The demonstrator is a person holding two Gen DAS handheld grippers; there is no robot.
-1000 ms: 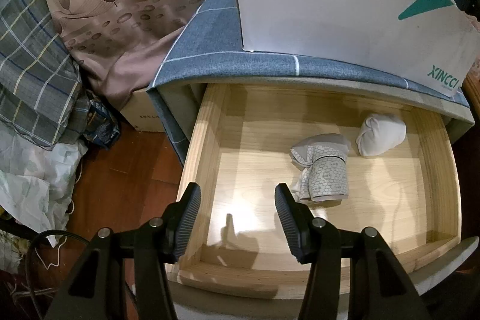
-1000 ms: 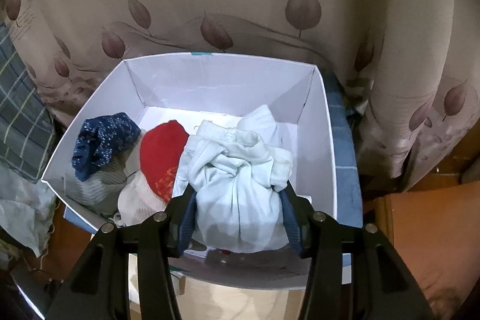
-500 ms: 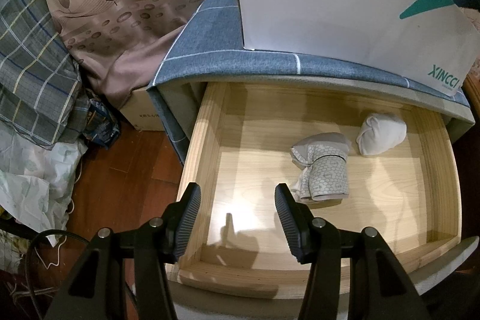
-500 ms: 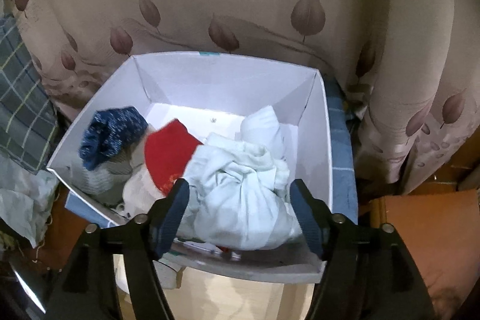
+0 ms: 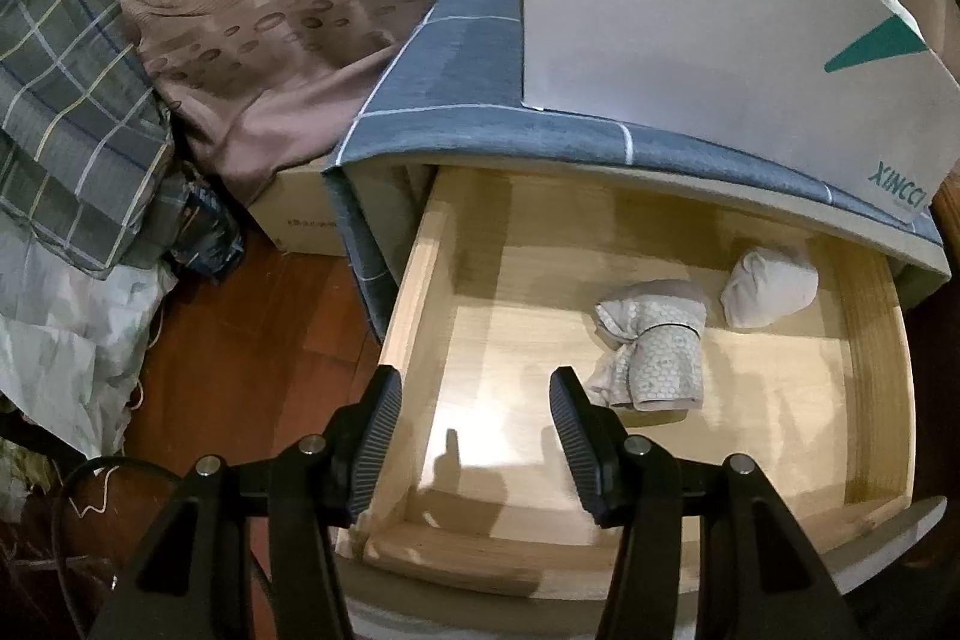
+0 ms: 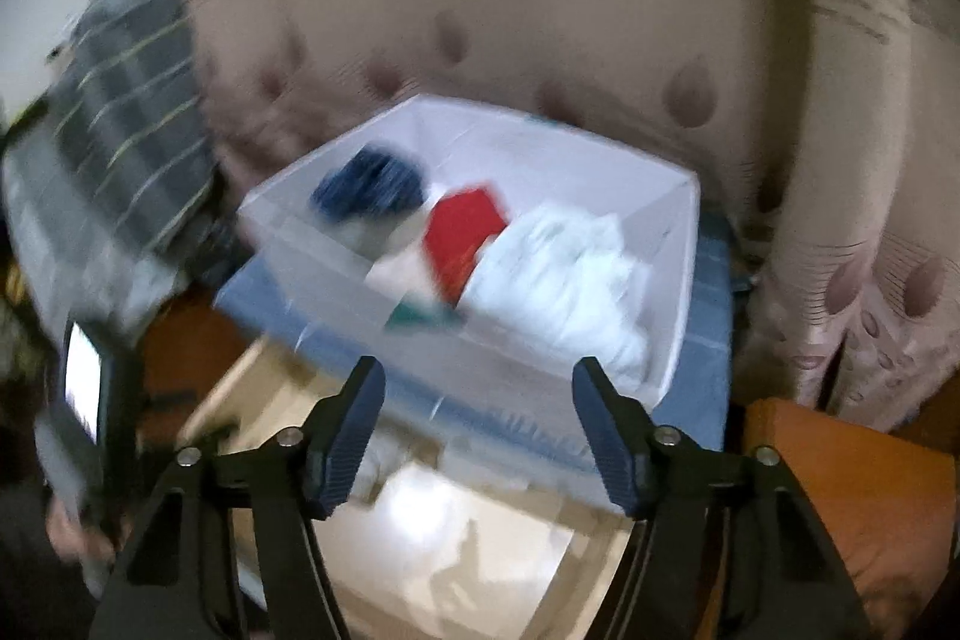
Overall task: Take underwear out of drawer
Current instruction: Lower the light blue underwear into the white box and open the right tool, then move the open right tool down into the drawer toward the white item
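Observation:
The wooden drawer stands pulled out. In it lie a grey patterned rolled underwear and a white rolled one. My left gripper hangs open over the drawer's front left corner, holding nothing. On the blue-covered cabinet top sits a white box with pale underwear, a red piece and a dark blue piece. In the blurred right wrist view my right gripper is back from the box, above the drawer. Its jaws are closing with nothing between them.
A leaf-print curtain hangs behind the cabinet. Plaid cloth and pale bags pile up at the left on the red-brown floor, beside a cardboard box. A cable loops near my left gripper. An orange-brown surface lies at the right.
My right gripper let go of the pale underwear in the white box, opened, and drew back from the box over the drawer. The left gripper has stayed put.

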